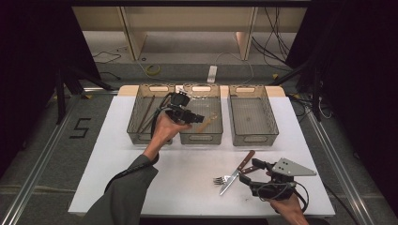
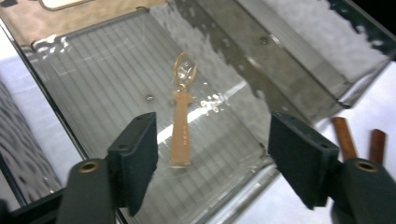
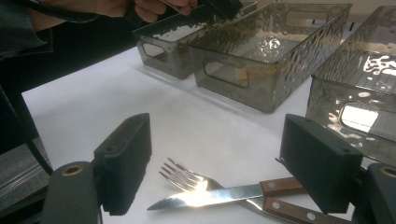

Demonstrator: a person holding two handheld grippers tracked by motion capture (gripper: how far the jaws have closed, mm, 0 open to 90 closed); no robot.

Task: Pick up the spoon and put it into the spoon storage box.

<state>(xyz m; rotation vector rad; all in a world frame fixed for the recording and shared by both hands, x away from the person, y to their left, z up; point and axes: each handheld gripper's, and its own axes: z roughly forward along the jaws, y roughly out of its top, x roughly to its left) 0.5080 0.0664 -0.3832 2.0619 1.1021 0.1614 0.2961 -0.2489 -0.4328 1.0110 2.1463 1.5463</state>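
Observation:
My left gripper [image 1: 188, 115] hangs over the middle clear bin [image 1: 202, 137], jaws wide open and nothing between them. Below it a light wooden spoon [image 2: 181, 126] lies flat on the bin's floor, also seen as the spoon [image 1: 207, 123] from above. At the table's front right my right gripper [image 1: 248, 174] rests low, open, pointing at a wood-handled knife [image 1: 238, 170] and a fork [image 1: 220, 179] that lie crossed on the white table. In the right gripper view the knife blade [image 3: 205, 196] and the fork tines [image 3: 180, 175] sit just ahead of the open right gripper [image 3: 215, 175], untouched.
Three clear bins stand in a row at the back: the left bin [image 1: 141, 136] holds long dark utensils [image 1: 146, 114], the right bin [image 1: 252, 138] looks bare. The white table [image 1: 187, 178] has free room at front left. A person's left forearm reaches across its middle.

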